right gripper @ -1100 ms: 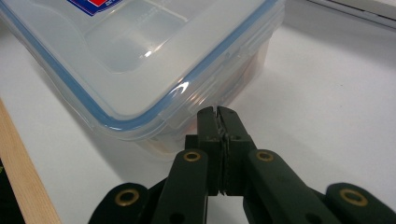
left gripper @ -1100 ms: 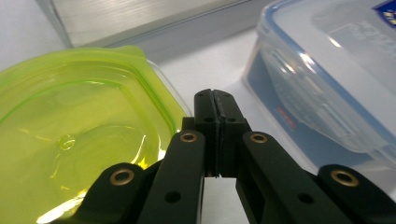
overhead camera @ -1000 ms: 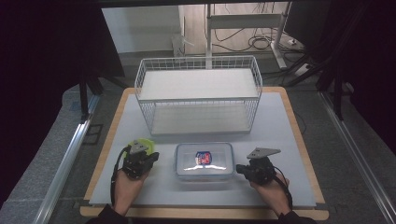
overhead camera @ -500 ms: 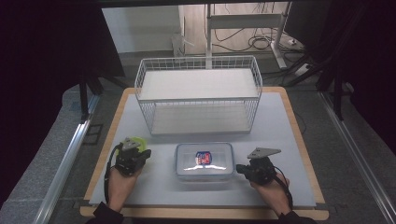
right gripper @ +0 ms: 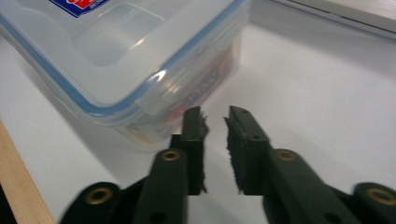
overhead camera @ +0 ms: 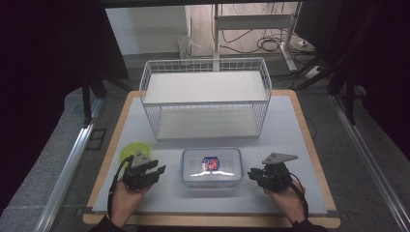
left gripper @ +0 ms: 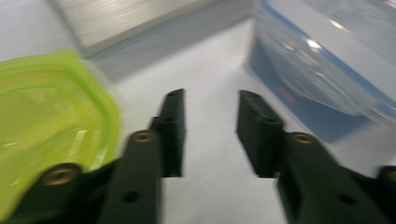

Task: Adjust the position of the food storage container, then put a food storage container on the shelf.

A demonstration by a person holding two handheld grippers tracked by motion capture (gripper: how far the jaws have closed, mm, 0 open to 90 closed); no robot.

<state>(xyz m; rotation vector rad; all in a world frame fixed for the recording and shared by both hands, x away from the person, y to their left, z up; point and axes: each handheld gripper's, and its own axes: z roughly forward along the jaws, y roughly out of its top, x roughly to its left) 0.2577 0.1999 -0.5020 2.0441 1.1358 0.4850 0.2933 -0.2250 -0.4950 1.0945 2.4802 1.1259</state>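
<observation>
Clear lidded container (overhead camera: 212, 166) sits near the front centre of the white table (overhead camera: 290, 125), just in front of the wire basket (overhead camera: 205, 96); blue seal round its lid, a red and blue label on top. Left gripper (overhead camera: 155, 172) held to the left of the container, apart from it, jaws spread and empty; in the left gripper view the jaws stand apart over bare table, container wall (left gripper: 322, 70) to the far right, lime green lid (left gripper: 46, 126) close on the left, blurred. From above the green lid (overhead camera: 130, 152) lies flat just behind the left hand (overhead camera: 126, 198), near the table's left edge. Right gripper (overhead camera: 252, 175) to the right of the container, jaws nearly together with a narrow gap, gripping nothing; in the right gripper view (right gripper: 215, 116) its tips sit just beside the container's corner latch (right gripper: 154, 95), not touching as far as can be seen. Right hand (overhead camera: 287, 200) low at the near edge
</observation>
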